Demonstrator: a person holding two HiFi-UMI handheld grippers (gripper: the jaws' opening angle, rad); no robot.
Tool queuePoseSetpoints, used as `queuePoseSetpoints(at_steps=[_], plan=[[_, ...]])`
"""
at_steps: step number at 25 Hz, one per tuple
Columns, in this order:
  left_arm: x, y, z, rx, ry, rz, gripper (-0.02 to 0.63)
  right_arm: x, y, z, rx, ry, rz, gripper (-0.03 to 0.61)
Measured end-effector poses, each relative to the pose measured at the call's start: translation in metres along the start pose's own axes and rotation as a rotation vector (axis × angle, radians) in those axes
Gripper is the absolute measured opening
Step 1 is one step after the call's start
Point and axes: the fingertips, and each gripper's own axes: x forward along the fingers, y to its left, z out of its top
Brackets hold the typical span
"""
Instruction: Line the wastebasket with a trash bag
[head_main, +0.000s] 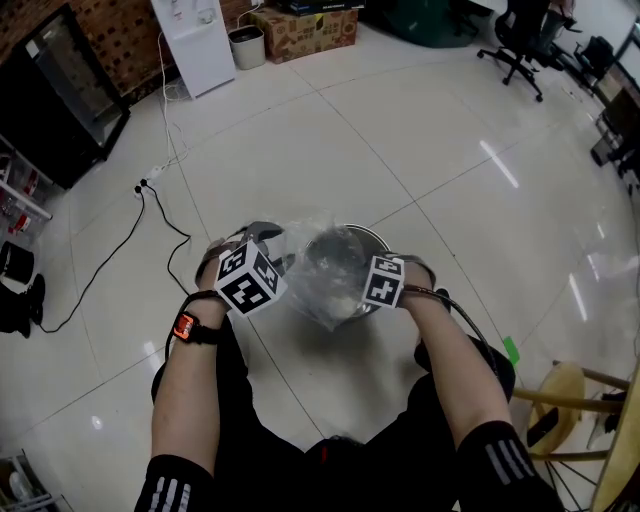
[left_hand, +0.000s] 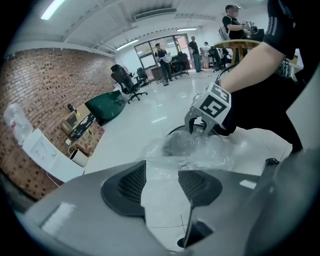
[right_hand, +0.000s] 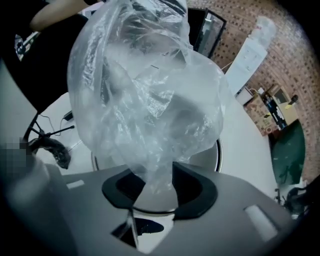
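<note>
Over 1 wastebasket | 1 trash bag | left tongs, right tongs: apart

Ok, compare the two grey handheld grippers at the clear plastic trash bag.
The left gripper has a flat edge of the clear plastic trash bag across its jaw tips; the right gripper has a bunched neck of it between its jaws. The left points across towards the right; the right points down at the metal wastebasket. Both stand open, pinching nothing.

We find no readable text, label or number; the print on the cardboard box near the water dispenser is too small.
</note>
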Motion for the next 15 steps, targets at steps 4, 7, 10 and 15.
queuePoseSetpoints(at_steps=[4,7,10,15], plan=[[0.007,-0.006,0.008,0.008,-0.002,-0.016,0.186,-0.043,0.003,-0.018,0.017,0.037,0.082,0.198],[0.017,-0.012,0.012,0.013,0.0,-0.03,0.177,-0.076,0.003,-0.029,0.03,0.043,0.106,0.212],[0.03,-0.023,0.019,0.021,0.0,-0.058,0.172,-0.106,-0.005,-0.011,0.084,-0.096,0.086,0.212],[0.046,-0.029,0.019,0.005,0.014,-0.072,0.167,-0.122,0.012,0.072,0.206,-0.504,0.225,0.262]])
